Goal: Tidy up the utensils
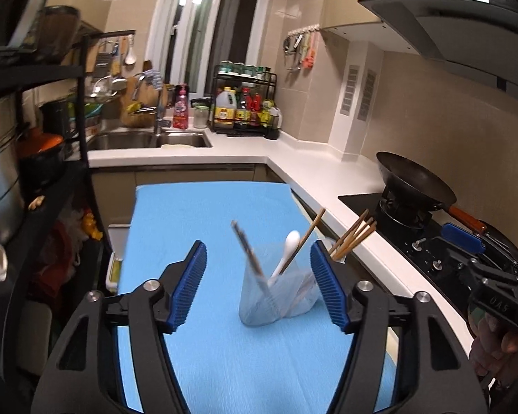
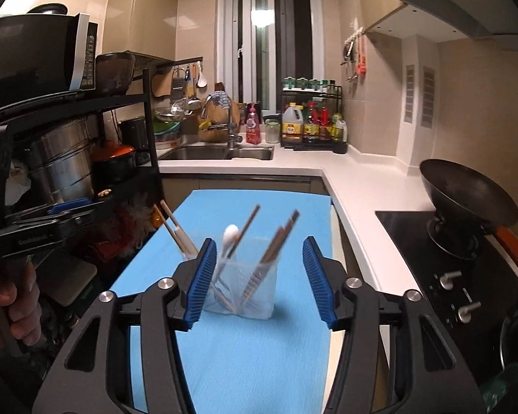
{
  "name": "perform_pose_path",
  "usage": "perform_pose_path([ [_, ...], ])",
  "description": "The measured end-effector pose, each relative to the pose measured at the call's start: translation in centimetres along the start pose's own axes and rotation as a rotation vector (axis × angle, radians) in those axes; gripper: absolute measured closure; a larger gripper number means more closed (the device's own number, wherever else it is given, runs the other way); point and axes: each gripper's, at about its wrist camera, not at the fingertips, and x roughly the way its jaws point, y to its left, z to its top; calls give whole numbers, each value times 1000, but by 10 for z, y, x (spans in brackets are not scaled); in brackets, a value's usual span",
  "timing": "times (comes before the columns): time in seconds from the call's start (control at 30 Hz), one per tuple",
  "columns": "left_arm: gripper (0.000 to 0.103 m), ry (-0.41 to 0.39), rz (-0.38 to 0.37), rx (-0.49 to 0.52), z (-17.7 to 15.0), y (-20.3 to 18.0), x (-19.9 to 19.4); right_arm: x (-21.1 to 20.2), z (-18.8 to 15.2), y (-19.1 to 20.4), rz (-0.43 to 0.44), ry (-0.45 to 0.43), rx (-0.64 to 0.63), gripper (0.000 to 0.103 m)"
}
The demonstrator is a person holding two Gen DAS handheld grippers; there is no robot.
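Note:
A clear plastic utensil holder [image 1: 278,296] stands on the blue mat [image 1: 203,214]. It holds a white spoon [image 1: 288,246] and brown chopsticks [image 1: 310,229], with one blurred dark utensil [image 1: 248,258]. More chopsticks [image 1: 354,238] stand behind the right finger. My left gripper [image 1: 259,283] is open and empty, its fingers either side of the holder, short of it. In the right wrist view the holder [image 2: 240,289] with the spoon [image 2: 229,238] and blurred chopsticks [image 2: 272,248] sits between the fingers of my open, empty right gripper [image 2: 257,279]. White utensils [image 2: 178,233] stand at left.
A white L-shaped counter [image 2: 359,186] runs behind and to the right. A black wok [image 2: 466,200] sits on the stove [image 2: 449,276]. A sink [image 2: 221,153], bottles on a rack [image 2: 310,124] and a black shelf with pots [image 2: 62,162] stand at the back and left.

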Motion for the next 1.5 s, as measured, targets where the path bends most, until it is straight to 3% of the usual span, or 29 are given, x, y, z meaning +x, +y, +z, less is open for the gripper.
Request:
perform_pose_path([
  [0.17,27,-11,86,-11,-55,-9,-8,-6,-45,0,-74,-13,9,17],
  [0.27,18,-15,133,-23,-77,-16,-3,-5,-68,-3,-105,-12,25,6],
  [0.4,17,14,152,-62,-92,-21,8,-8,-81,-7,-147,-10,44,6],
  [0.5,9,18,156,-40,-103,-25,11,-9,-81,-8,-171,-28,55,6],
  [0.63,8,20,151,-15,-108,-29,20,-1,-87,-12,-220,-30,54,5],
  [1.07,8,56,145,5,-117,-34,45,35,-96,-26,-226,35,108,5],
  [1.5,8,60,152,1,-116,-38,49,37,-98,-24,-230,38,103,5],
])
